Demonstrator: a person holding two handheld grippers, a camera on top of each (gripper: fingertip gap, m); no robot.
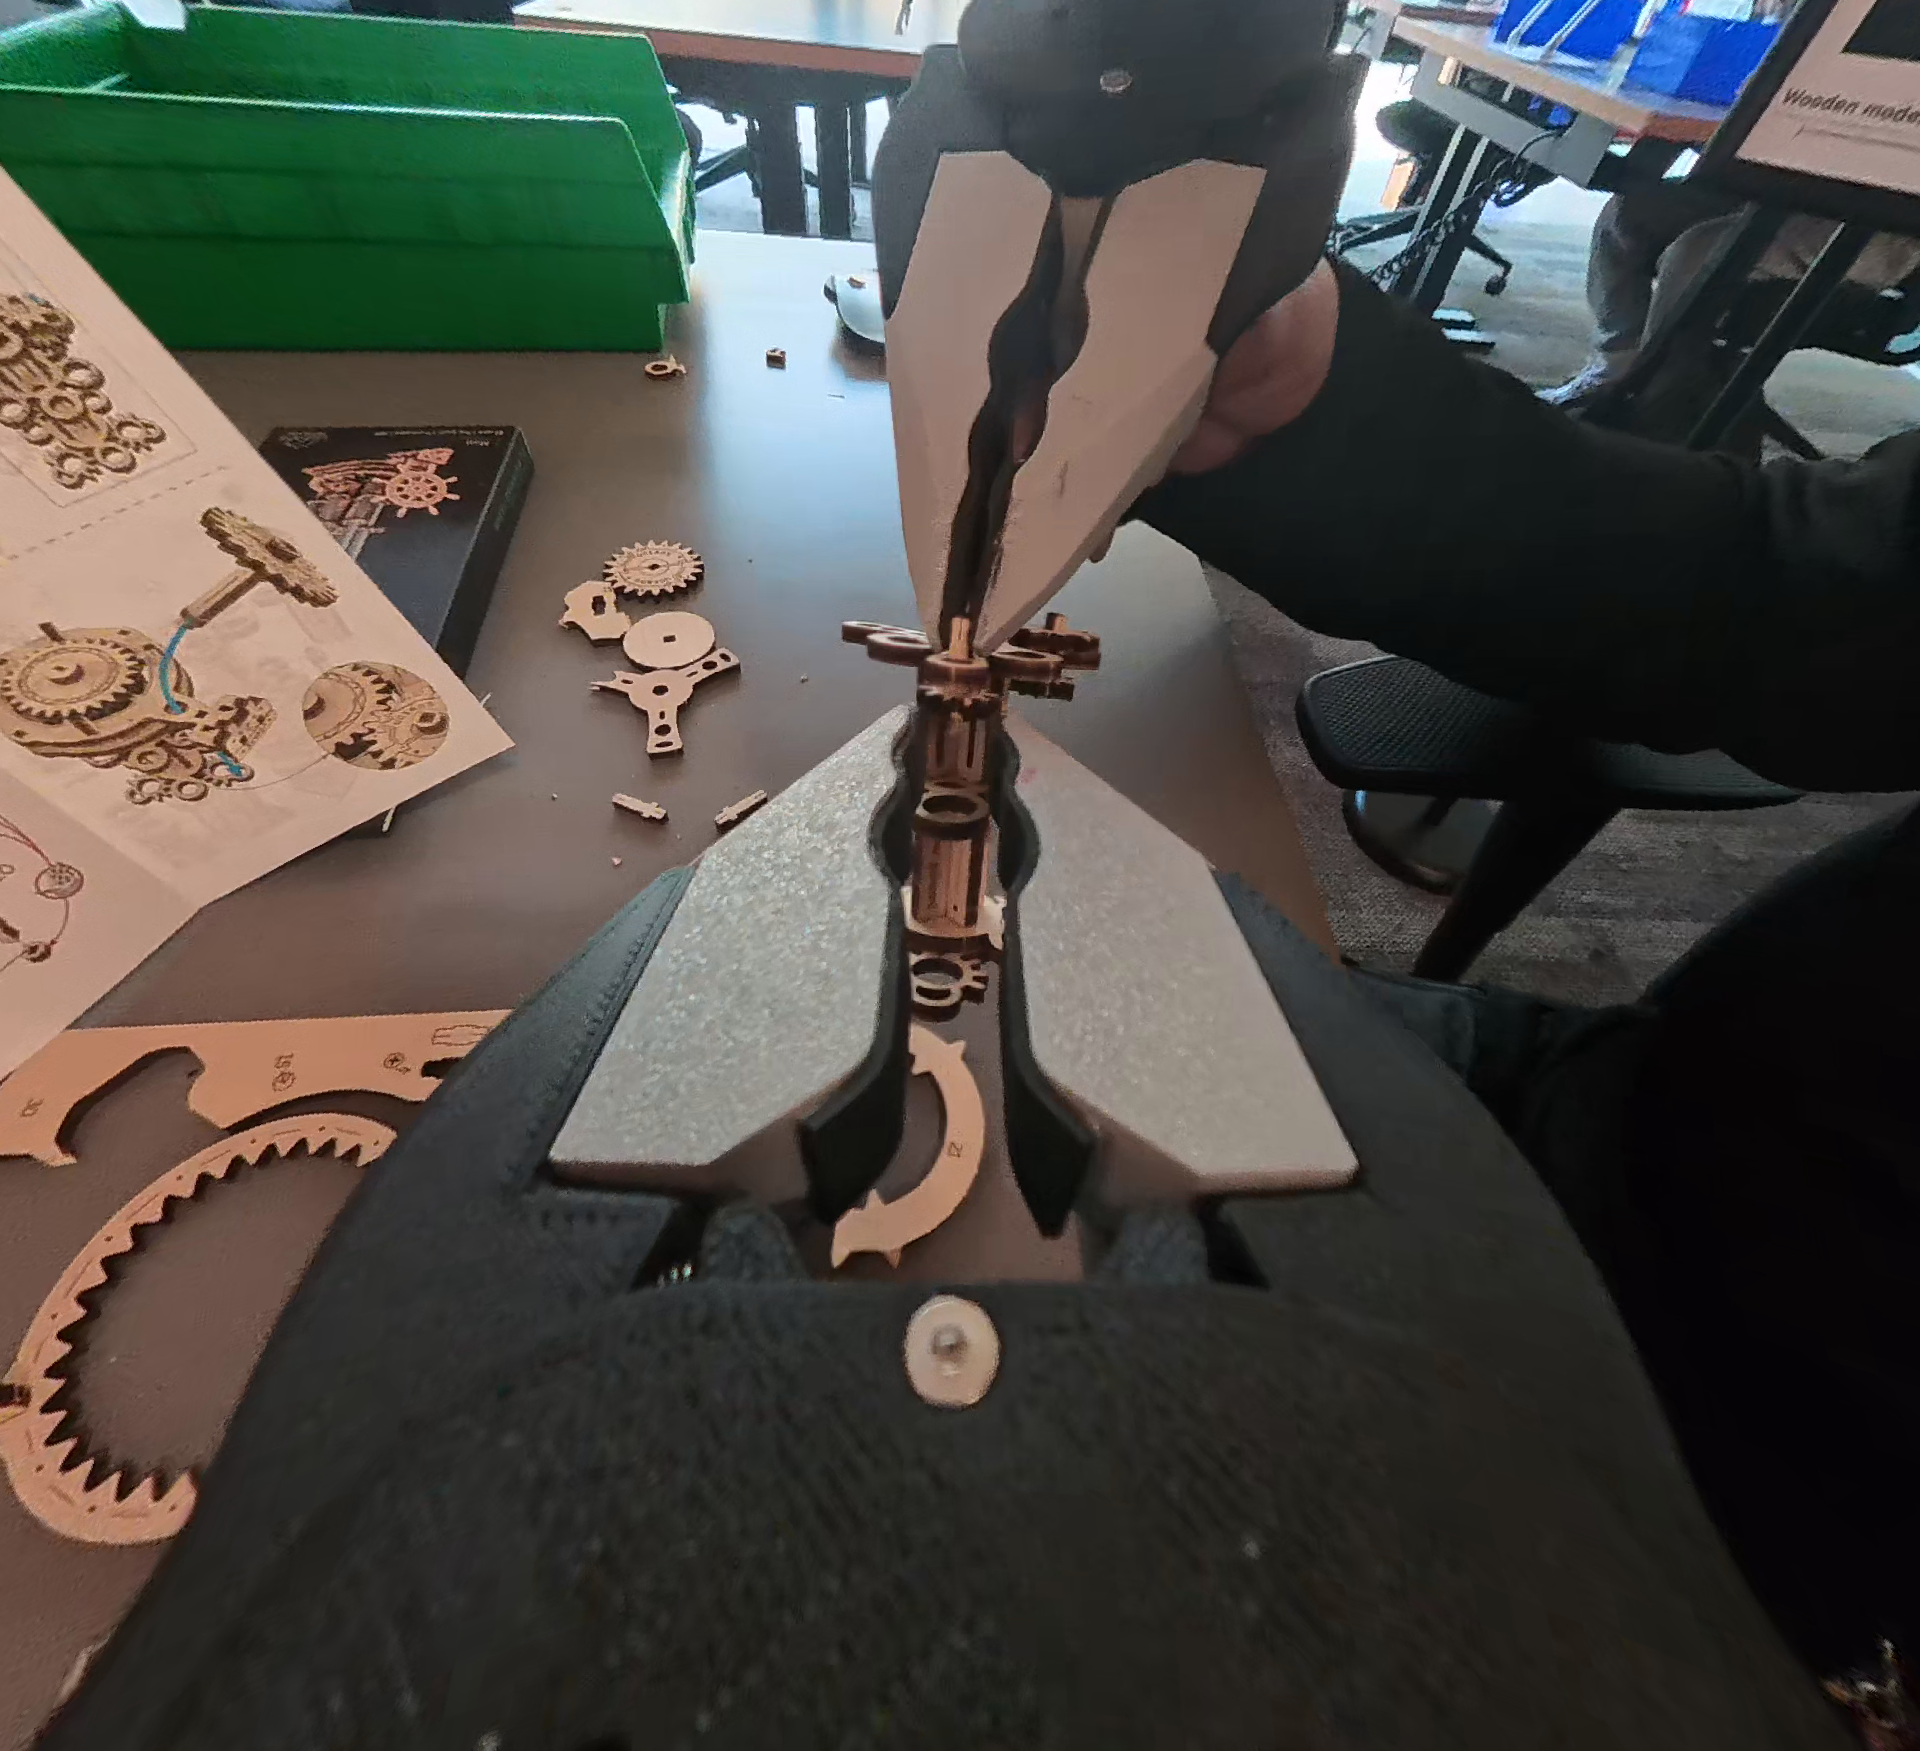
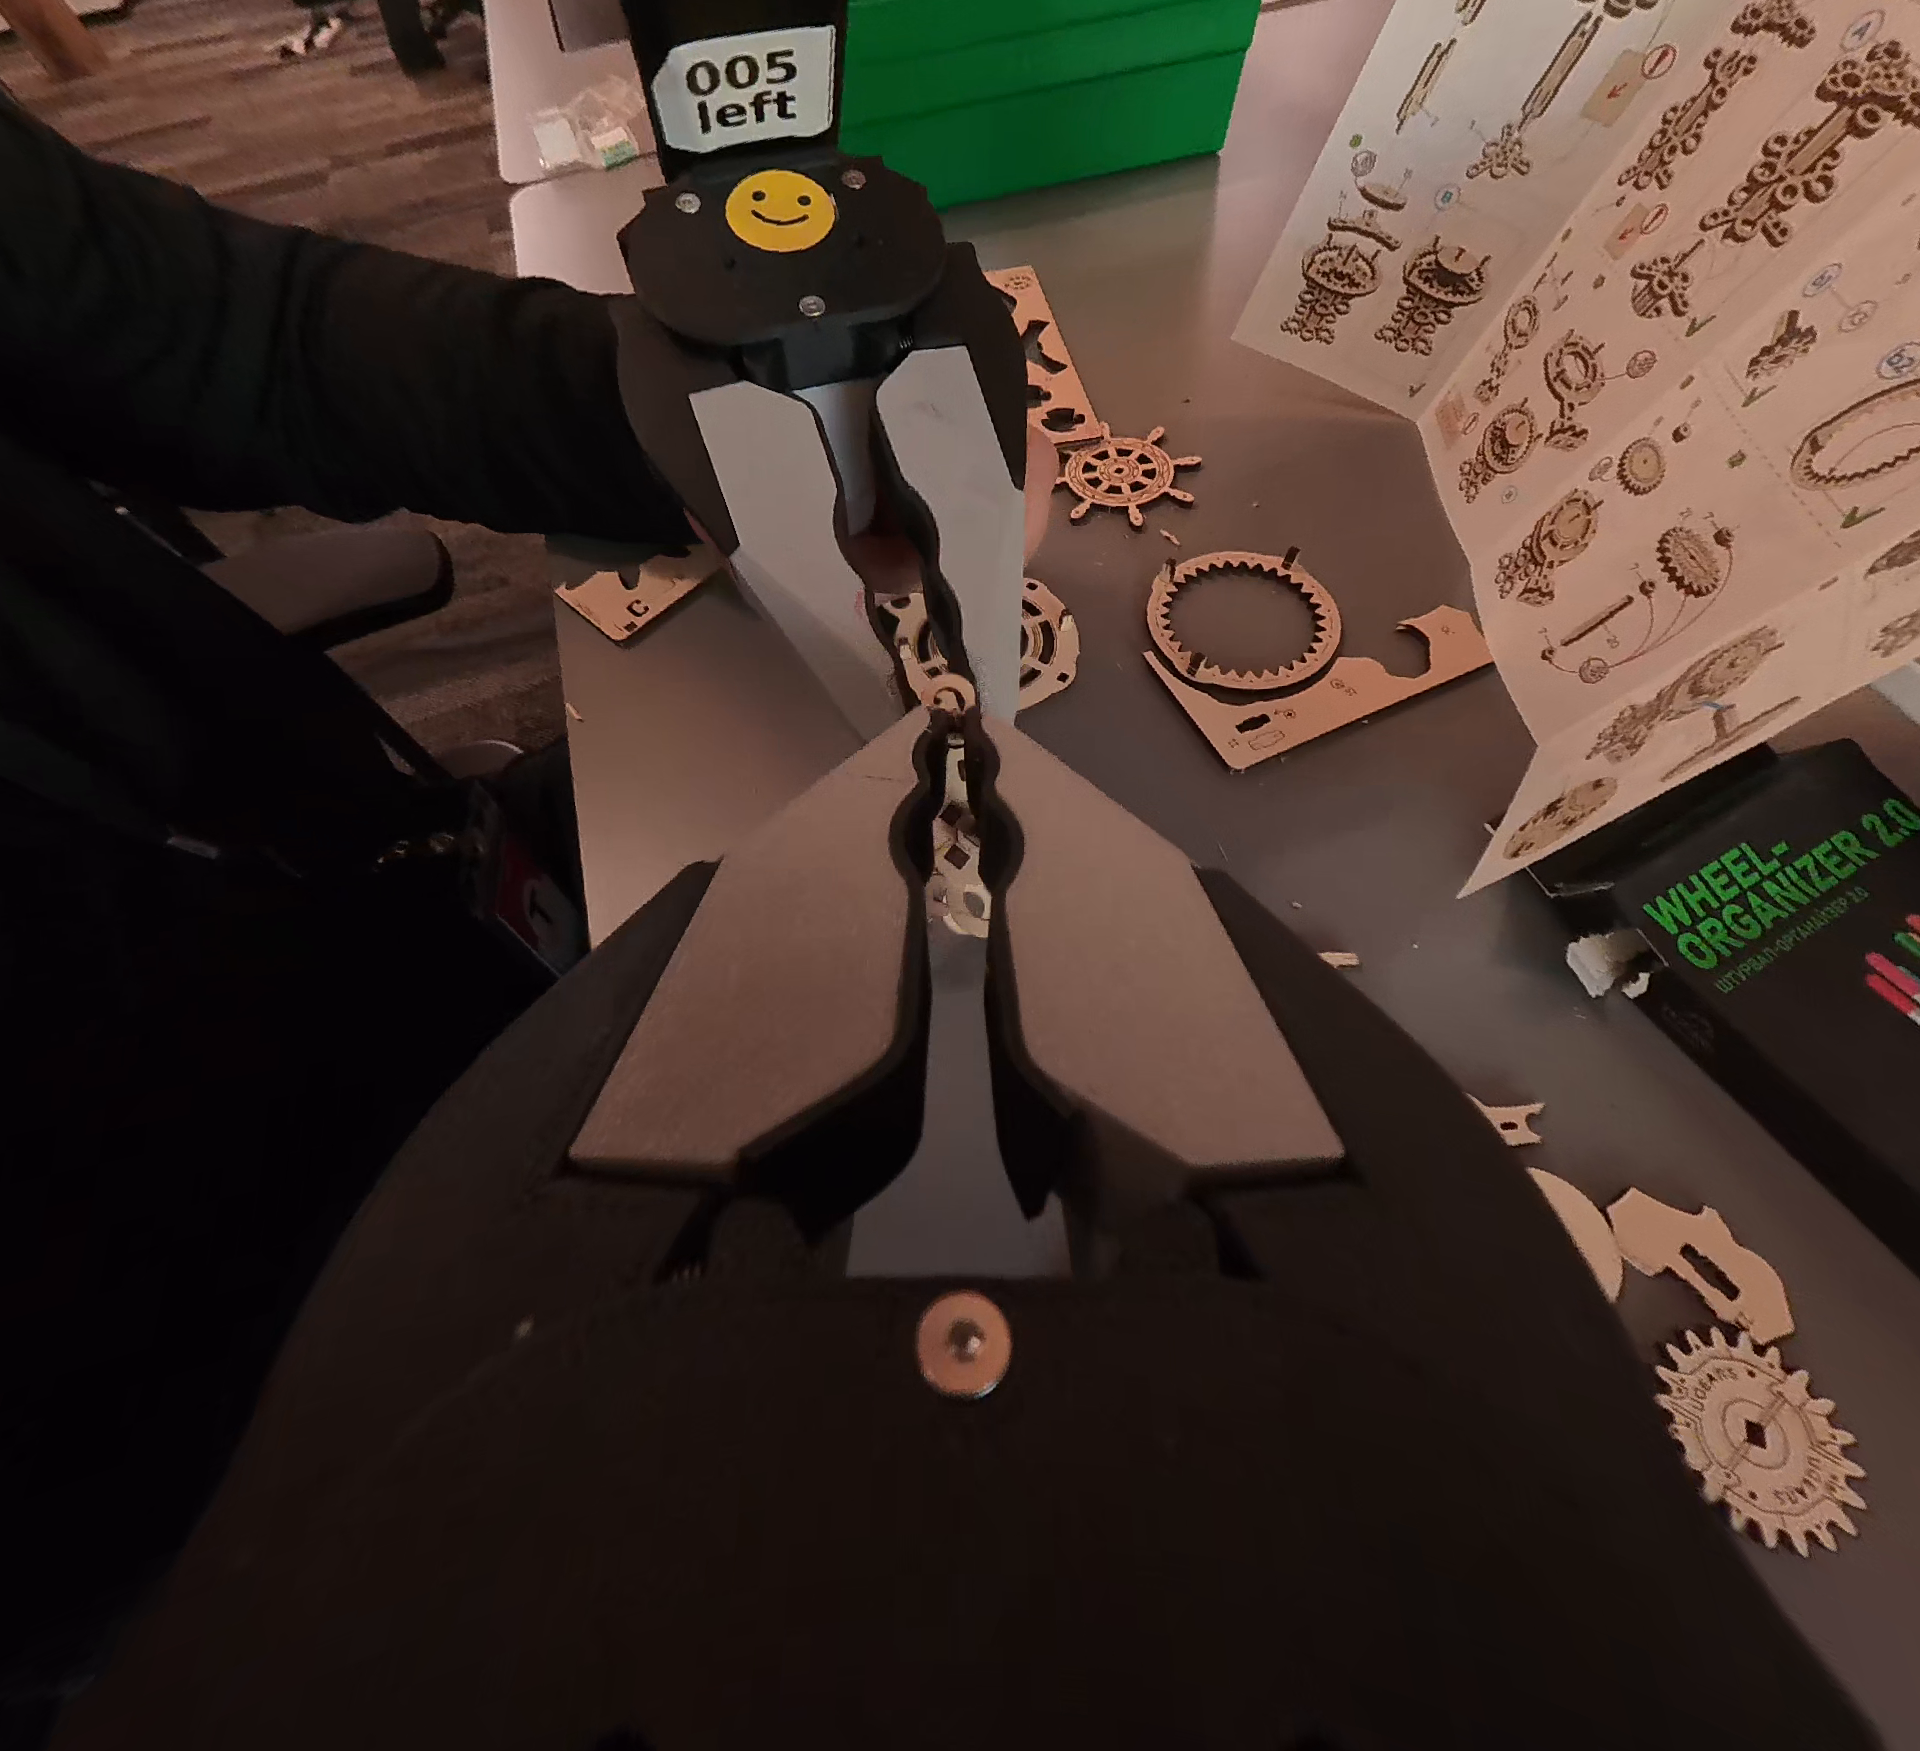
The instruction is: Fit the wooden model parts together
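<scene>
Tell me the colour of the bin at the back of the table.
Green. The bin shows best in the left wrist view, behind the instruction sheet.

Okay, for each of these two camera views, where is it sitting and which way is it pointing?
Left wrist view: sits on the left gripper, looking along its fingers at the wooden shaft assembly; a sleeved hand holds the facing right gripper.
Right wrist view: sits on the right gripper, looking the opposite way at the left gripper.
Shared: green bin, instruction sheet.
</scene>
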